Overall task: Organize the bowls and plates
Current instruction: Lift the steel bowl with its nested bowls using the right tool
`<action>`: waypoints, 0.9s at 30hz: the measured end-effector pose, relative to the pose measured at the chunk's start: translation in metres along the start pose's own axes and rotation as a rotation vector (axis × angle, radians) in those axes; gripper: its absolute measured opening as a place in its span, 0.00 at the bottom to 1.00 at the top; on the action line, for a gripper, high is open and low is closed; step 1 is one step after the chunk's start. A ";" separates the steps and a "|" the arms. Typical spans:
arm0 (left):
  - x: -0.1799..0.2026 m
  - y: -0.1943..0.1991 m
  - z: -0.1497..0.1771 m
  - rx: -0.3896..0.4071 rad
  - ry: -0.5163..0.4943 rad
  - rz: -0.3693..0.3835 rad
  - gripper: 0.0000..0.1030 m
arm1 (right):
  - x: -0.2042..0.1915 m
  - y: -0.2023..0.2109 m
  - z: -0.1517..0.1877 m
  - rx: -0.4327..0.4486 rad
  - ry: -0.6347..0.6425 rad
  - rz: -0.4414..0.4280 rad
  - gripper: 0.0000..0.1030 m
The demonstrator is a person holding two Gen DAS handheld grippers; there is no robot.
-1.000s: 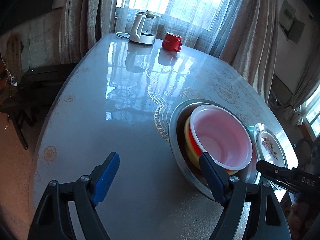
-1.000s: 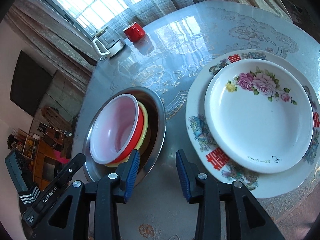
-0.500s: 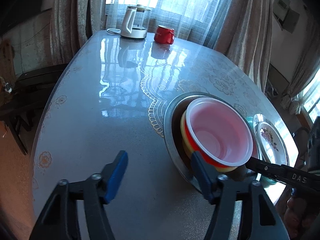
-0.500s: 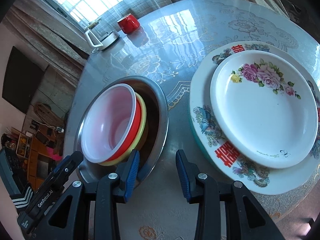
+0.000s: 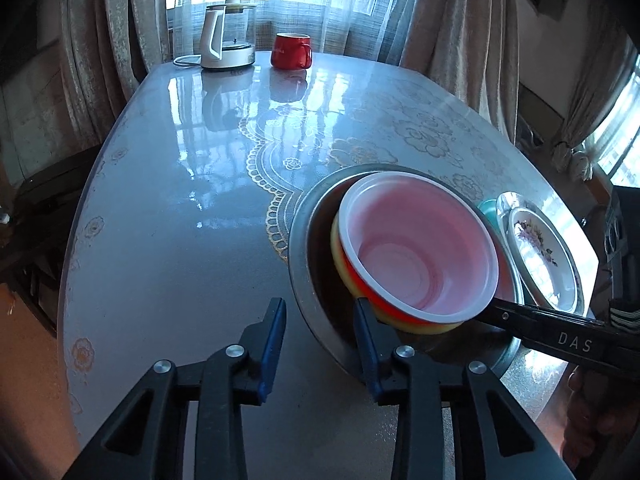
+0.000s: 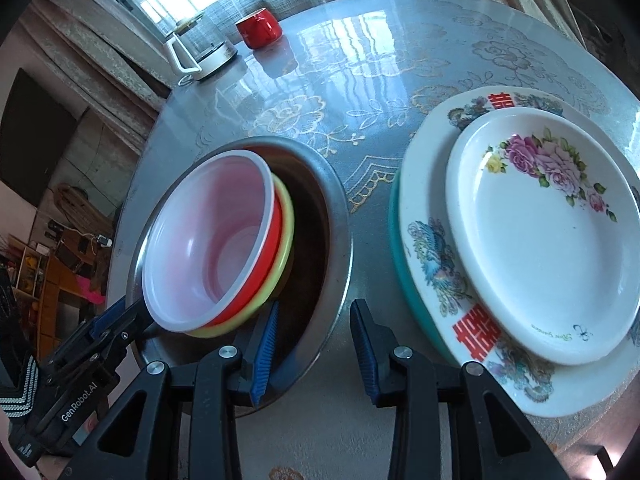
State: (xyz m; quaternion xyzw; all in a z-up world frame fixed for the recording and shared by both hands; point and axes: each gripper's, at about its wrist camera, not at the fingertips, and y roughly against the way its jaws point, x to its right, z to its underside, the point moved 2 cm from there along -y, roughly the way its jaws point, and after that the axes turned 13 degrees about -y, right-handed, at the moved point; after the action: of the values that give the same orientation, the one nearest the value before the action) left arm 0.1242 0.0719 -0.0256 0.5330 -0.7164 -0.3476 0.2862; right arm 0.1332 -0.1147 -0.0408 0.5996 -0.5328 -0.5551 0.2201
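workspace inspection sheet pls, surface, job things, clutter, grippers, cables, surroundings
surface: glossy table with a floral pattern, window glare on it
job's things: metal basin holds a tilted nest of bowls, white bowl inside red bowl inside yellow bowl; beside it a flowered plate sits on a bigger plate with red characters
clutter: kettle and red mug at the far edge
grippers: left gripper open, straddling the basin rim; right gripper open, also straddling the rim
cables: kettle cord looped on the table
surroundings: curtains and a bright window
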 end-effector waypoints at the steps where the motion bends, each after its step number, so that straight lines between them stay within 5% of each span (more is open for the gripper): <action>1: 0.000 0.000 0.000 0.001 -0.003 -0.002 0.34 | -0.001 -0.001 0.000 -0.001 0.001 -0.003 0.34; 8: 0.002 -0.002 -0.001 0.009 -0.022 -0.009 0.31 | -0.011 -0.009 -0.001 0.000 0.033 -0.021 0.21; 27: -0.016 -0.006 -0.001 0.037 0.047 -0.005 0.30 | -0.035 -0.031 -0.021 0.051 0.097 -0.030 0.16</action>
State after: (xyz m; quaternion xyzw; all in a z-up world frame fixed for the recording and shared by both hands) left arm 0.1324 0.0863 -0.0307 0.5481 -0.7143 -0.3224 0.2922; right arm 0.1713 -0.0804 -0.0465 0.6392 -0.5262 -0.5150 0.2221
